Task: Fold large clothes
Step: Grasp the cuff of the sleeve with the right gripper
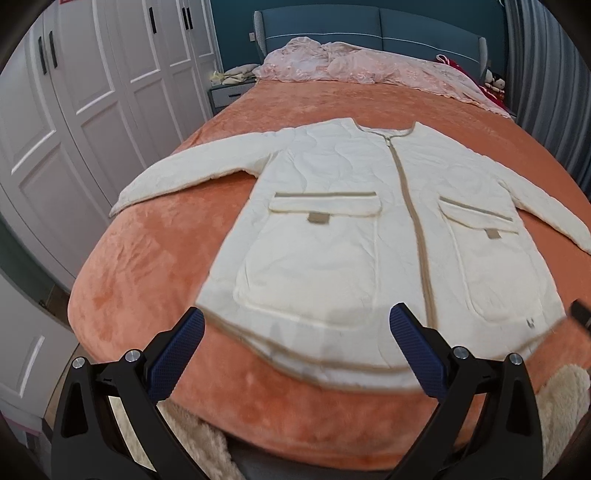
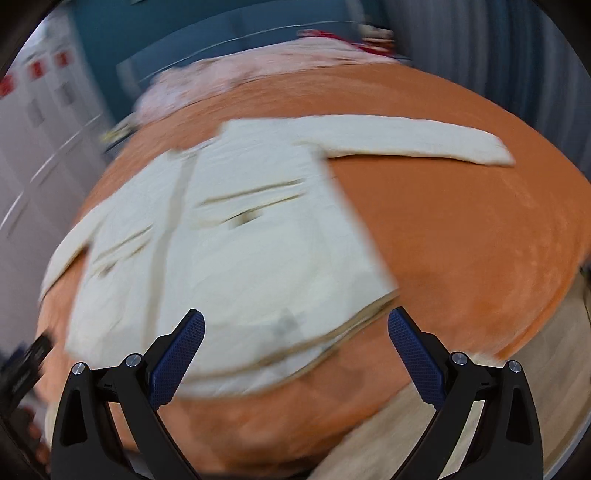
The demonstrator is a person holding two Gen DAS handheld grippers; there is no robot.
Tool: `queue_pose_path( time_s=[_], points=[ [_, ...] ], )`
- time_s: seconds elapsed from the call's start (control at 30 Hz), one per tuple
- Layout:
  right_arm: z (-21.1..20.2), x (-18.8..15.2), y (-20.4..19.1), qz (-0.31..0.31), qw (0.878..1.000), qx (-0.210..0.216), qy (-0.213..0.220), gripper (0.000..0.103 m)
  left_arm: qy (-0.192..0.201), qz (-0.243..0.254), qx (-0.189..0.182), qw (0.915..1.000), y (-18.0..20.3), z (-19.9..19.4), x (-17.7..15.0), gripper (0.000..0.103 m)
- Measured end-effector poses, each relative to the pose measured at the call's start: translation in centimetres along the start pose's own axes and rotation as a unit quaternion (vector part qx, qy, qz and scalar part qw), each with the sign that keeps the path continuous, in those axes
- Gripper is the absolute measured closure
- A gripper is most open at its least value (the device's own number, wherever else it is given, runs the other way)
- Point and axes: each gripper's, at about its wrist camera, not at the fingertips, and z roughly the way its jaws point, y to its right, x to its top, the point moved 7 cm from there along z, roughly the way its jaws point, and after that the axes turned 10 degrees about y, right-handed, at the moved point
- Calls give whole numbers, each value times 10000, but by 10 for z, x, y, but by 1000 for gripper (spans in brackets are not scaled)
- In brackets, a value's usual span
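A cream quilted jacket (image 1: pixel 332 221) with tan zip and two flap pockets lies flat, front up, on the orange bedspread (image 1: pixel 147 258), sleeves spread to both sides. My left gripper (image 1: pixel 297 325) is open and empty, above the jacket's hem near the foot of the bed. In the right wrist view, which is blurred, the jacket (image 2: pixel 240 240) lies ahead with its sleeve (image 2: pixel 406 142) stretched right. My right gripper (image 2: pixel 295 325) is open and empty over the hem's right part. The right gripper's tip (image 1: pixel 580 314) shows at the left wrist view's right edge.
A pink crumpled blanket (image 1: pixel 351 66) lies at the head of the bed by the blue headboard (image 1: pixel 369 26). White wardrobe doors (image 1: pixel 74 92) stand to the left. A fluffy beige rug (image 1: pixel 199 443) lies on the floor below the bed's foot. Grey curtains (image 1: pixel 546 55) hang at the right.
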Motion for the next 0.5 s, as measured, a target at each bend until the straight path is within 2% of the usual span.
queue_pose_path(
  time_s=[0.13, 0.23, 0.37, 0.5],
  points=[
    [36, 42, 65, 417, 9974, -556, 180, 5, -19, -115, 15, 9999, -4, 23, 13, 5],
    [63, 76, 108, 604, 9939, -797, 470, 5, -86, -315, 191, 9993, -9, 44, 19, 5],
    [99, 120, 173, 1011, 9829, -1234, 918, 5, -128, -585, 409, 9974, -17, 69, 26, 5],
    [137, 143, 227, 1732, 9722, -1217, 999, 5, -82, -666, 595, 9960, -22, 90, 33, 5]
  ],
)
